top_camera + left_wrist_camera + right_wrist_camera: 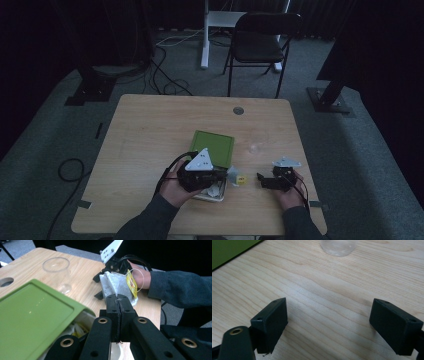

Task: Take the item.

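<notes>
Under the green lid (32, 315), box (216, 194) apparently holds tea bags.

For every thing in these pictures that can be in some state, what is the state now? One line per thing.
left gripper: shut on the tea bag
tea bag: pinched at its edge, lifted off the table, yellow tag hanging
right gripper: open, nothing between its jaws
green lid: shifted aside, the box under it partly open
clear cup: upright, looks empty
</notes>
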### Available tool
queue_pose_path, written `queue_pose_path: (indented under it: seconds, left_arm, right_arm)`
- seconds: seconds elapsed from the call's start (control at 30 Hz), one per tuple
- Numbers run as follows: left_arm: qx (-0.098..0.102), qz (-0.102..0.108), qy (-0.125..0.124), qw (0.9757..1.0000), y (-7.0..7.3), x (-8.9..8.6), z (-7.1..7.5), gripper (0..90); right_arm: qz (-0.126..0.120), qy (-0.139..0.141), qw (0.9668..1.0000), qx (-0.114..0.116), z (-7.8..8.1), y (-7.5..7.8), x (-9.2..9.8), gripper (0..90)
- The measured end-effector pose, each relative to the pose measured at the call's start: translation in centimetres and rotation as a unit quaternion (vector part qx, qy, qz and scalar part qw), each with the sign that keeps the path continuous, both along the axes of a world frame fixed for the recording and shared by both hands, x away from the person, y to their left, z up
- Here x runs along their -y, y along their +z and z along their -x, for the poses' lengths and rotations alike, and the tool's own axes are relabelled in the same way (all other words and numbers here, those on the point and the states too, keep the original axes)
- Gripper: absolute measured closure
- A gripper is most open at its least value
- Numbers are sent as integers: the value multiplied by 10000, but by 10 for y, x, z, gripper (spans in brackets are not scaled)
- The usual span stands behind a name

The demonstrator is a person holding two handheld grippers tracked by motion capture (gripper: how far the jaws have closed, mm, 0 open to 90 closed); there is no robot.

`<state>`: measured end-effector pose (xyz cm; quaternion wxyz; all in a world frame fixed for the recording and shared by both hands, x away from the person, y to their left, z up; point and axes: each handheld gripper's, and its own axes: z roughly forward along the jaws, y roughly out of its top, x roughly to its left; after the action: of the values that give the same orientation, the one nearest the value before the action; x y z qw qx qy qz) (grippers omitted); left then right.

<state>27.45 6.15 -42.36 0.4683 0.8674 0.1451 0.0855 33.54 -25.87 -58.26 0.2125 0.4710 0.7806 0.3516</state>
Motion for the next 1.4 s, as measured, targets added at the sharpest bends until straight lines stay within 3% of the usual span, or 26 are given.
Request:
queue_pose_path:
  seconds: [0.37, 1.4]
  left_arm:
    - [-70, 70, -16, 9999, 2, 14, -19, 900]
    - [137, 114, 67, 9998, 17, 40, -57, 900]
  right_arm:
    - [5, 2, 10000, -5, 0, 0, 0, 144]
    - [-1, 101, 9999, 0, -2, 0, 4, 158]
